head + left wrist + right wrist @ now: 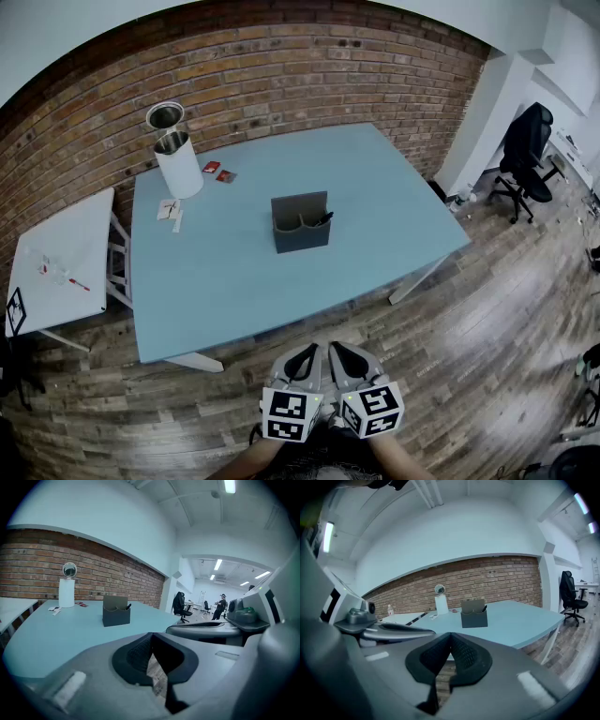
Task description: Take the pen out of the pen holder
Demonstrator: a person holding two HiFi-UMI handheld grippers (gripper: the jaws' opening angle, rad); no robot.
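A dark grey pen holder (pixel 300 225) stands near the middle of the blue table (pixel 225 281). A black pen (pixel 323 219) leans out of its right compartment. Both gripper views also show the pen holder (pixel 116 611) (pixel 474 613) and the pen (pixel 128 606) (pixel 484 608), far ahead. My left gripper (pixel 304 356) and right gripper (pixel 345 354) hang side by side over the wooden floor, short of the table's near edge. The left gripper (pixel 151 635) is shut with nothing in it. The right gripper (pixel 450 637) is shut and holds nothing.
A white cylinder (pixel 179 164) with a round metal top stands at the table's far left, with small red items (pixel 217 172) and white bits (pixel 170 210) nearby. A white side table (pixel 61 262) is at the left. A black office chair (pixel 525 155) is far right. A person (pixel 219 607) stands far off.
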